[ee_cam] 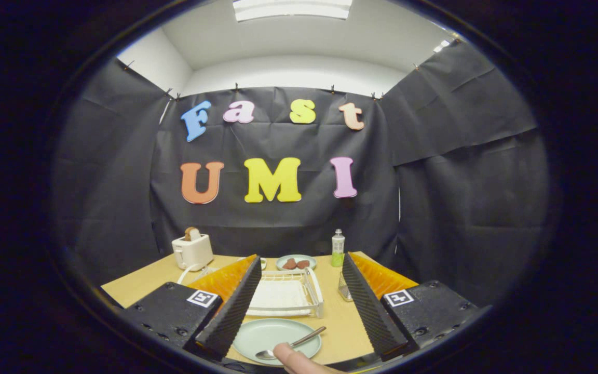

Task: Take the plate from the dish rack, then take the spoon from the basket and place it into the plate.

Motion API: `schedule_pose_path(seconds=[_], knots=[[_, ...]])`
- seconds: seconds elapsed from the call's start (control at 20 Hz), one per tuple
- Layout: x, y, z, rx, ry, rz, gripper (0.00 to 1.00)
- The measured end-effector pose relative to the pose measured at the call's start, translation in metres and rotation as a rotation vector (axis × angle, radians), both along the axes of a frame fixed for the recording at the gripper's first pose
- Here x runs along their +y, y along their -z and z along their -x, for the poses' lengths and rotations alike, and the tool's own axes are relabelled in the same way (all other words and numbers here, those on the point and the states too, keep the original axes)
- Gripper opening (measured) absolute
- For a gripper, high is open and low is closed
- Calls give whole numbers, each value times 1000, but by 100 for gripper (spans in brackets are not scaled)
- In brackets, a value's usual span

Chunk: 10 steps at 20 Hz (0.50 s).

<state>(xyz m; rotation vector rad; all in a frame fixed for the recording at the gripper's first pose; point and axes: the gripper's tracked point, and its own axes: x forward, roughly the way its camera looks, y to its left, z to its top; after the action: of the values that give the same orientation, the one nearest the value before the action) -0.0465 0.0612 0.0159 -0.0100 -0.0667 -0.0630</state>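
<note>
A pale green plate lies on the wooden table between my two fingers, close in front of me. A metal spoon rests in it, bowl toward me, handle slanting up to the right over the rim. A person's fingertip touches the spoon near its bowl. Just beyond the plate stands the white dish rack, with no dishes in it. My gripper is open, fingers wide apart on either side of plate and rack, gripping nothing. A small wire basket sits right of the rack, partly behind my right finger.
At the back of the table stand a white toaster with bread in it, a second green plate holding brown food, and a green soap bottle. Black cloth walls close the booth behind and on both sides.
</note>
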Motion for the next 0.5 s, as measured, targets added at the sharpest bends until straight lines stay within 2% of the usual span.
schedule_pose_path(seconds=[0.2, 0.5], knots=[[-8, -17, 0, -30, 5, 3, 100], [0, -6, -16, 27, -35, 26, 100]])
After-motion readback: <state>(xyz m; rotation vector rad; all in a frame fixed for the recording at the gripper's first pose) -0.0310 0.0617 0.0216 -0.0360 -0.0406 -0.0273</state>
